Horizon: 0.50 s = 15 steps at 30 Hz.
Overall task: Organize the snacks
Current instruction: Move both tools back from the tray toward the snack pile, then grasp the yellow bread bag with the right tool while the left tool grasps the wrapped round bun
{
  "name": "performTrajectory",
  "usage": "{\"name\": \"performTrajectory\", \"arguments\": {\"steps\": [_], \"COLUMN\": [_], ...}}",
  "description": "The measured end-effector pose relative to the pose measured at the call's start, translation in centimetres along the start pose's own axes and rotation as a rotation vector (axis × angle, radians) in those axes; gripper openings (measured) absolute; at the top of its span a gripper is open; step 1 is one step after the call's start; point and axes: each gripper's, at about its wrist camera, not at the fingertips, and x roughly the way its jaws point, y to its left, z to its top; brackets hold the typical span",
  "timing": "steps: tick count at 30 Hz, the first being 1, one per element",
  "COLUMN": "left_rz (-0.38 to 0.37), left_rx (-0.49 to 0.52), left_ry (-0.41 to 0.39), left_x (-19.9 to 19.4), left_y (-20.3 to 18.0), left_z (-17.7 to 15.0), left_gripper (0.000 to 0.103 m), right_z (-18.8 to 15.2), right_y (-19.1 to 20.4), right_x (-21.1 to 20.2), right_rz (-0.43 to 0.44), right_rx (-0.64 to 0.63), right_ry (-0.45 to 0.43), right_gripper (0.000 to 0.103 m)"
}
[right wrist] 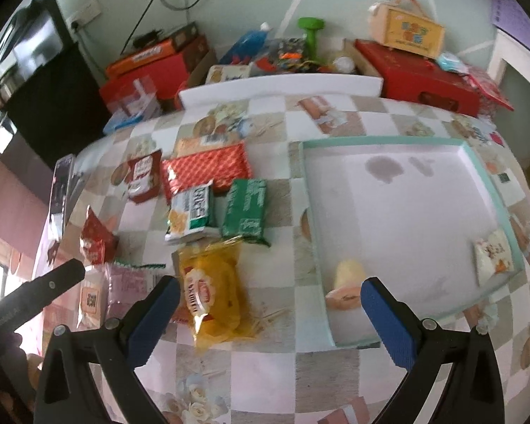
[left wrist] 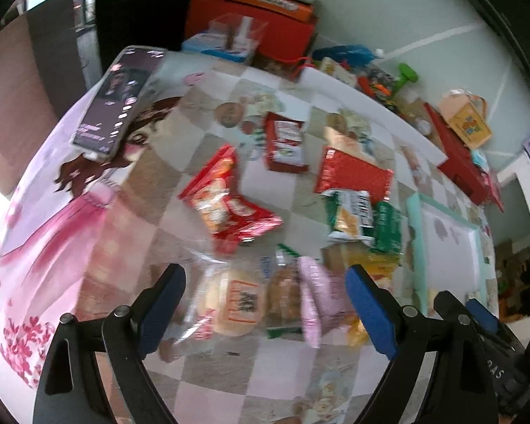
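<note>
Yellow snack bag (right wrist: 212, 291) lies between the right hand-held gripper's (right wrist: 270, 305) spread jaws.

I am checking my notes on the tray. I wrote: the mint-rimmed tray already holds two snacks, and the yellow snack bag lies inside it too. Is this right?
Not quite. The mint-rimmed tray does hold two snacks, a pale yellow one and a white packet, but the yellow snack bag lies outside it, on the tablecloth to the tray's left. The right wrist view shows this.
</note>
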Motion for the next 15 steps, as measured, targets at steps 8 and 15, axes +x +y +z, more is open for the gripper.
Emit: {"name": "performTrajectory", "arguments": {"steps": [8,15], "left_rz": [0.020,0.053], "left_rx": [-0.048,-0.056], "left_ry": [0.024,0.059], "left_x": [0.9,2.3], "left_y": [1.6,1.8], "left_z": [-0.5,-1.0], "left_gripper": [0.092,0.091], "right_z": [-1.2,-2.3], "right_y": [1.7,2.8], "right_x": [3.6,5.9], "right_rz": [0.030,0.035], "right_rx": [-0.053,-0.104], "right_ry": [0.085,0.140], "right_gripper": [0.103,0.103]}}
